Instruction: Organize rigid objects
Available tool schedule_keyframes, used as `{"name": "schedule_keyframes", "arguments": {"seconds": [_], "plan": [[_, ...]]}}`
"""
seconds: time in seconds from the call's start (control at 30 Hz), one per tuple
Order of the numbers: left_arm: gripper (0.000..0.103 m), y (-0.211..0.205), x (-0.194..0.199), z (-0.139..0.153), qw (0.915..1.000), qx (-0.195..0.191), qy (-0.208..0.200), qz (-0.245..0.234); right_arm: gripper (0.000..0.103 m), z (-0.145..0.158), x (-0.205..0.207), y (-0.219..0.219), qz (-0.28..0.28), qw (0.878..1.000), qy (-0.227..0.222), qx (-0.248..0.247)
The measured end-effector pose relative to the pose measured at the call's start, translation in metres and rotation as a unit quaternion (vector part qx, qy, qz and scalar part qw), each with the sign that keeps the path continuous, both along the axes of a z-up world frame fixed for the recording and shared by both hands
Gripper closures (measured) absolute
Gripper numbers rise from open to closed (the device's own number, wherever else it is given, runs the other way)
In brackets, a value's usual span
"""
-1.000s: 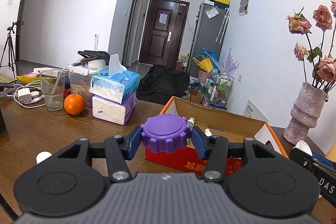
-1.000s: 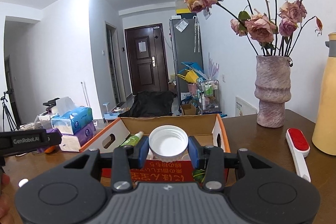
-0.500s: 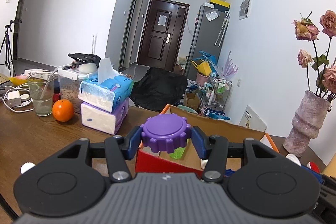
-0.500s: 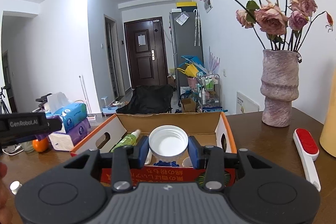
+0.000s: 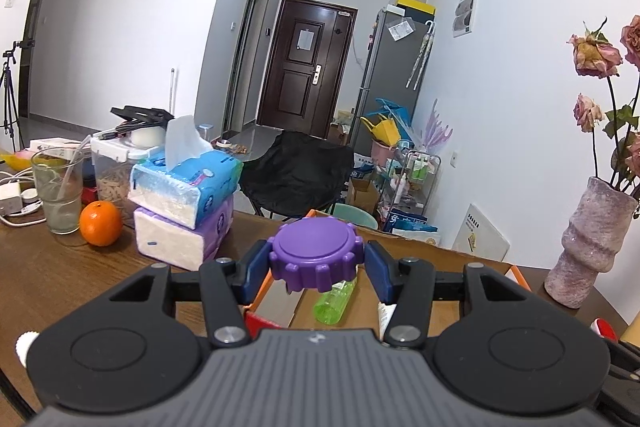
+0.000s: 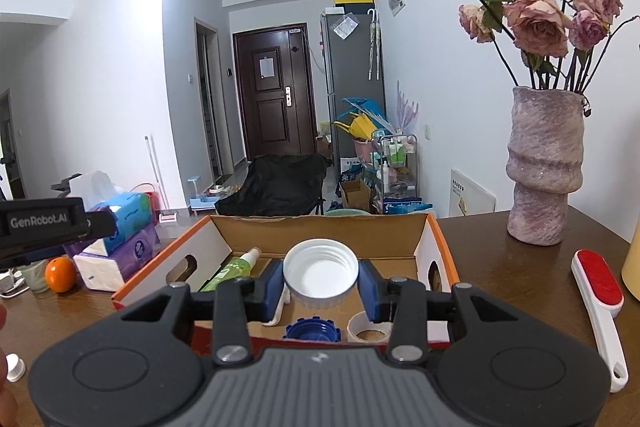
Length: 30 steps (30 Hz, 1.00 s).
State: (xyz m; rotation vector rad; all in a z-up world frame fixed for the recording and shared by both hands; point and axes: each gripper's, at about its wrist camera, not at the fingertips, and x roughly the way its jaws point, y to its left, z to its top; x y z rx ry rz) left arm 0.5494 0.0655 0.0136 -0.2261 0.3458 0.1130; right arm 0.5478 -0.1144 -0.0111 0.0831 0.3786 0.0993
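- Left gripper: blue fingers partly closed, clamped on 1 purple ribbed plastic cap, top face up. Cap sits over the near left edge of the box.
- Right gripper: fingers partly closed, pinching 1 white threaded plastic cap, open side up, above the box interior.
- 1 open cardboard box with orange rim and red front on the brown wooden tabletop, straight ahead of both grippers.
- Visible in the box, right view: 1 green translucent spray bottle lying along the left wall, 1 blue ribbed cap, 1 tape-like ring, 1 white piece partly hidden behind the left finger. Can't tell what that one is.
- Tissue packs: 2, stacked, blue one on purple one, left of the box.
- 1 orange fruit just beside 1 drinking glass, left of the tissues.
- 1 mottled pink ceramic vase with dried roses, right of the box.
- 1 red-and-white lint brush on the tabletop at right.
- 1 small white cap on the tabletop at the left edge.
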Motion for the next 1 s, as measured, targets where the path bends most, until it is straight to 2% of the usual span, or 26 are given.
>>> {"name": "schedule_keyframes", "arguments": {"seconds": [1.0], "plan": [[0.050,-0.028,0.099,-0.039,0.9971,0.048,0.050,-0.030,0.064,-0.026,0.083,-0.003,-0.030,0.998,0.055,-0.028]]}}
